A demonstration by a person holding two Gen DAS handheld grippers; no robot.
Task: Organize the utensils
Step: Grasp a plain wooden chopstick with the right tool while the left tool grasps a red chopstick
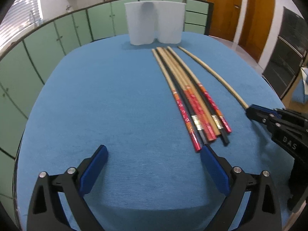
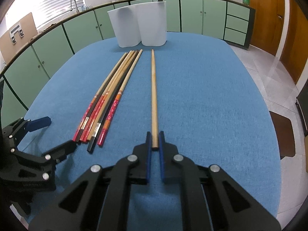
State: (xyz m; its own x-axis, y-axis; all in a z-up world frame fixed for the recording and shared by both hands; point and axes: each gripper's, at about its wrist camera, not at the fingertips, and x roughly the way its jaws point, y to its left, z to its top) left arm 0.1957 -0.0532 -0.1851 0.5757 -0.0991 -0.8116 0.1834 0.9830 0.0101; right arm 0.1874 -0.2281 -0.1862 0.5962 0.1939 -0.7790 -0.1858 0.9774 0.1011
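Across the blue-covered table I am looking, through both wrist views, toward the white two-lobed holder standing at the far edge, with something dark showing above its rim that I cannot identify. Nearer to me, the bundle of chopsticks is lying flat, its long axis running from my side out toward the holder, the painted red ends pointing back at me. Just beside that bundle, and apart from it, the single plain chopstick is lying along the same line, its thin tip aiming at the holder. My right gripper is clenching the thick near end of that plain chopstick between its blue pads, so I judge the coming move to be a lift and a carry straight forward along the stick's own axis. My left gripper is hanging released, jaws spread wide, with its right fingertip almost at the bundle's near ends. Whether the plain chopstick is resting on the cloth or already raised, I cannot tell.
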